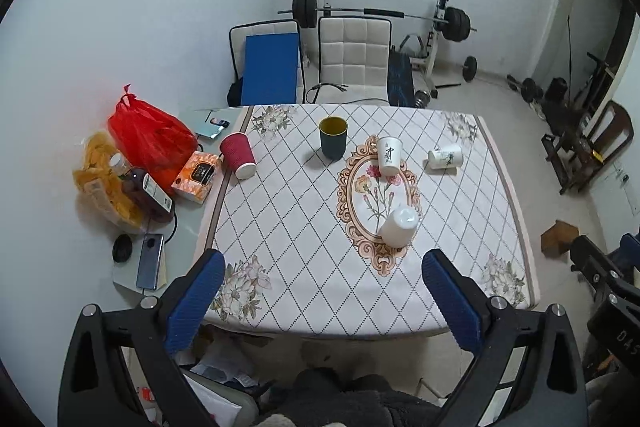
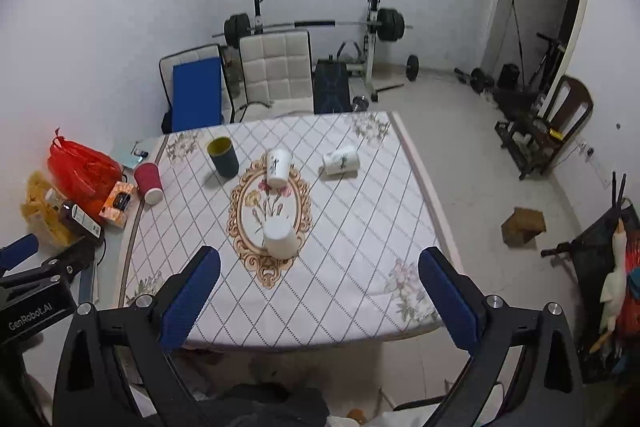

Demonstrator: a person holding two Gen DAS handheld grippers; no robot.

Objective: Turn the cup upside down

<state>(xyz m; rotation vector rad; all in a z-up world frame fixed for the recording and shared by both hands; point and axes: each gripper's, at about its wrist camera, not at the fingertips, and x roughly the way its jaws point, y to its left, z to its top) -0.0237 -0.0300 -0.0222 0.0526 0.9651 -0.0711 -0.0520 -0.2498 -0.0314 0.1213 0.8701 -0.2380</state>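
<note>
Several cups are on the patterned tablecloth [image 1: 304, 259]. A dark green cup with a yellow inside [image 1: 333, 137] [image 2: 223, 156] stands upright at the back. A red paper cup [image 1: 238, 155] [image 2: 148, 182] stands upside down at the left edge. A white cup with black writing [image 1: 389, 155] [image 2: 278, 167] stands upside down. A white cup with a plant print [image 1: 445, 157] [image 2: 341, 160] lies on its side. A plain white cup [image 1: 399, 227] [image 2: 280, 237] stands upside down nearest me. My left gripper [image 1: 322, 281] and right gripper [image 2: 318, 277] are open and empty above the table's near edge.
Left of the cloth are a red plastic bag [image 1: 150, 137], an orange box [image 1: 197, 177], a bottle [image 1: 138, 187], a snack bag [image 1: 102, 183] and a phone [image 1: 150, 261]. Two chairs [image 1: 354, 57] and a barbell rack [image 1: 436, 23] stand behind the table.
</note>
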